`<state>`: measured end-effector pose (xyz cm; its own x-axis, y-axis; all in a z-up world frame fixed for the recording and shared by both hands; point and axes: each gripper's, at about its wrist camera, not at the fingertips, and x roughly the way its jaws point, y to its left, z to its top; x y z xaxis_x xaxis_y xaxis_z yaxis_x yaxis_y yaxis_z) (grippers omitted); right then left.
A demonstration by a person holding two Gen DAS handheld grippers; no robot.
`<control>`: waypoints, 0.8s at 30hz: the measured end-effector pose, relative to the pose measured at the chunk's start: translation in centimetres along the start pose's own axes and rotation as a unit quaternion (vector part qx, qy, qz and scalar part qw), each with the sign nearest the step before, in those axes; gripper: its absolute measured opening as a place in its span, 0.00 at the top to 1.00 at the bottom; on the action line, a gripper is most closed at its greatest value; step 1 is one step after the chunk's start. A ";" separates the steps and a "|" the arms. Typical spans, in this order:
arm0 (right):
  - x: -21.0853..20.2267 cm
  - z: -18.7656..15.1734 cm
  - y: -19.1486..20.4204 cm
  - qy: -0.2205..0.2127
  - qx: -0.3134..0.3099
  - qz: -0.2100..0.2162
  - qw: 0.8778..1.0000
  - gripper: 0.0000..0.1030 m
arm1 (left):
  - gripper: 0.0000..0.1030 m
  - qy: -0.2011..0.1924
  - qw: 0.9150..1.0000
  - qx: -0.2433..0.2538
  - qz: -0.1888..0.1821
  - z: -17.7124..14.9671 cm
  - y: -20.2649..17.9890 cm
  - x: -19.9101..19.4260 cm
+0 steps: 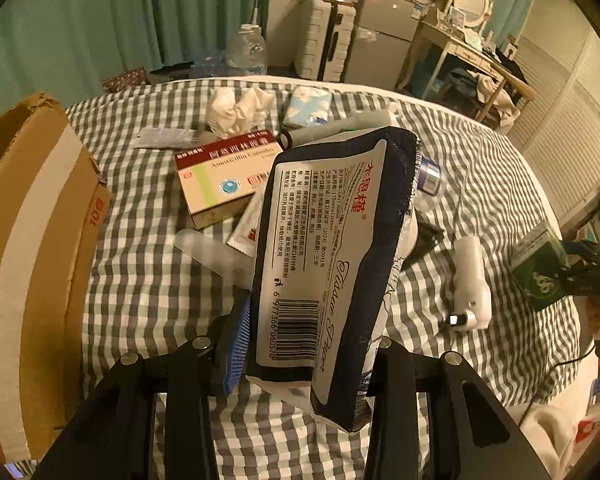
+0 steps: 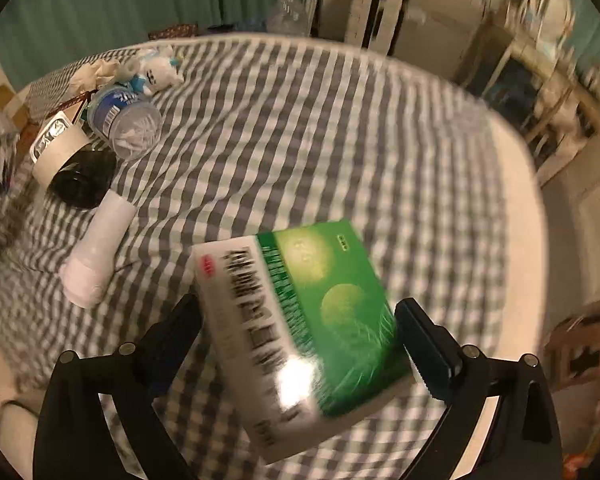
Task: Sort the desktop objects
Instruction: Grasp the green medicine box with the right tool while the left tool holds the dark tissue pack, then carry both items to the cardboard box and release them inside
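Tissue pack (image 1: 332, 272), a soft dark-blue-and-white plastic packet with a barcode and red Chinese characters, was held up above the grey-and-white checked bed (image 1: 148, 280), pinched between the fingers of the left claw (image 1: 300, 356); the pack stood nearly on end, tilted, with its lower corner hanging past the fingers. A brown cardboard box (image 1: 32, 248) with a pale tape strip sat at the bed's left edge, its flap torn at the top.

Behind the pack on the bed lay a cream and dark-red medicine carton (image 1: 220, 180), flat, with crumpled white tissues (image 1: 236, 108) and a light-blue patterned tissue packet (image 1: 308, 106) toward the far edge. A white plastic handheld device (image 1: 470, 284) lay to the right of the pack, apart from it.

The right claw (image 2: 300, 332) gripped a green-and-white cardboard medicine box (image 2: 300, 320) across its width, lifted clear of the bed and tilted; the print was blurred and unreadable. The same box and claw showed at the right edge of the left wrist view.

In the right wrist view, clustered near the bed's left edge: a clear plastic bottle with a blue label (image 2: 126, 120) on its side, a black round object (image 2: 84, 184) just beside it, the white device below that, and a small white-and-blue plush toy (image 2: 156, 70) toward the far edge. The rest of the checked cover on that side was bare.
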<state>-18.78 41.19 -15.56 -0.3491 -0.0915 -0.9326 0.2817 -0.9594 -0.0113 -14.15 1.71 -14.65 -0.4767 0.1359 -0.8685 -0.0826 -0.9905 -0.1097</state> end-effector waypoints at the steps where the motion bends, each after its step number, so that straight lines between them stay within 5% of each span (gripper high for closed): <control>1: 0.7 -0.2 -0.2 0.017 0.010 0.002 1.000 0.06 | 0.62 0.002 1.000 0.001 0.000 -0.2 0.0 0.0; 3: 2.3 -0.5 0.2 0.046 0.019 -0.015 0.999 0.11 | 0.62 0.011 1.000 0.000 -0.001 -0.9 0.2 -0.1; 5: 1.7 -0.7 1.4 0.012 0.017 -0.030 0.999 0.25 | 0.62 0.009 1.000 0.000 -0.001 -1.5 0.7 -0.7; 9: -0.2 -0.6 3.9 -0.009 0.025 -0.051 0.998 0.27 | 0.63 -0.004 1.000 0.007 0.009 -2.1 1.7 -2.6; 15: -10.3 0.5 9.6 -0.114 -0.003 -0.181 0.977 0.27 | 0.64 -0.039 0.999 0.005 -0.013 -0.4 3.3 -7.5; 20: -20.5 1.4 15.1 -0.186 -0.007 -0.195 0.963 0.26 | 0.64 -0.073 0.997 0.019 -0.032 1.9 3.7 -12.9; 24: -26.8 1.6 18.2 -0.209 0.009 -0.140 0.968 0.26 | 0.64 -0.102 0.993 0.031 -0.046 4.0 4.7 -18.6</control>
<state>-5.71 25.78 9.75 -0.7414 0.0755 -0.6668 0.1104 -0.9664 -0.2321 -9.15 -5.39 2.87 -0.6313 0.2322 -0.7400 -0.1844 -0.9717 -0.1477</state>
